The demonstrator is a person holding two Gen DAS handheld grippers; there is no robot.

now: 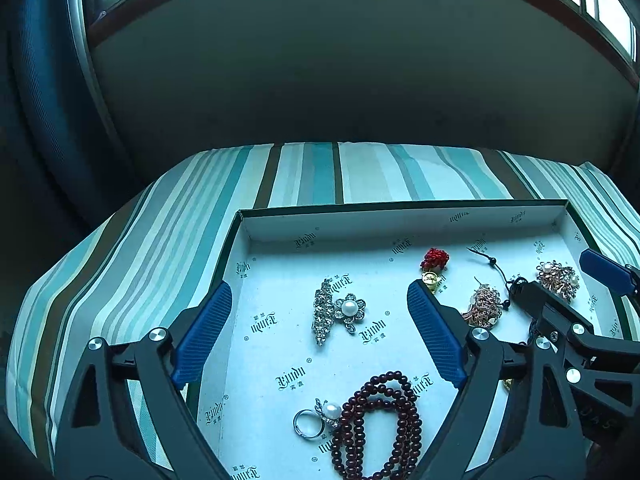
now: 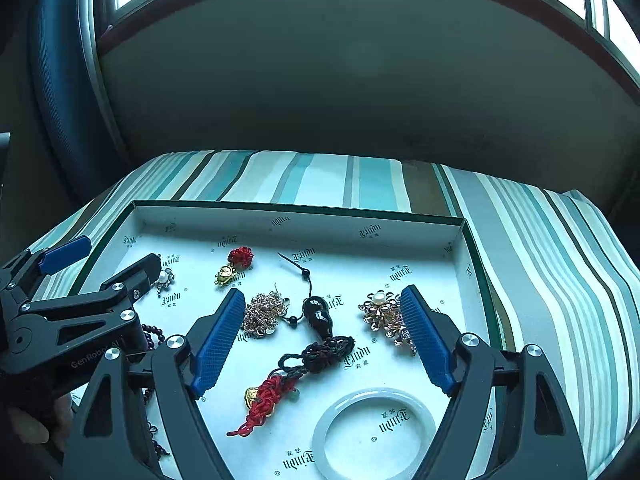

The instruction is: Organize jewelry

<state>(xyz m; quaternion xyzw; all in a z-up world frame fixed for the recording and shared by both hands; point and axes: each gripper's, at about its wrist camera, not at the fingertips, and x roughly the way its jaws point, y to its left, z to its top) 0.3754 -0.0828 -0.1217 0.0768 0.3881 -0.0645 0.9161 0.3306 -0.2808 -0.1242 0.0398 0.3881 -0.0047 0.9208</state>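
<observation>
A shallow white box lid (image 1: 400,224) (image 2: 296,222) holds the jewelry. My left gripper (image 1: 320,316) is open and empty above a rhinestone brooch (image 1: 323,312) and a pearl flower brooch (image 1: 350,309). Nearer lie a pearl ring (image 1: 316,420) and a dark red bead string (image 1: 380,424). My right gripper (image 2: 322,320) is open and empty above a black pendant on a cord (image 2: 318,318). Around it lie a rose-gold chain (image 2: 264,314), a gold pearl brooch (image 2: 384,314), a red knotted charm (image 2: 268,400) and a white jade bangle (image 2: 374,428).
The lid rests on a striped teal cloth (image 1: 192,216) (image 2: 552,264). A red knot with a gold charm (image 1: 434,266) (image 2: 236,264) lies toward the far wall. A dark wall and windows stand beyond the cloth.
</observation>
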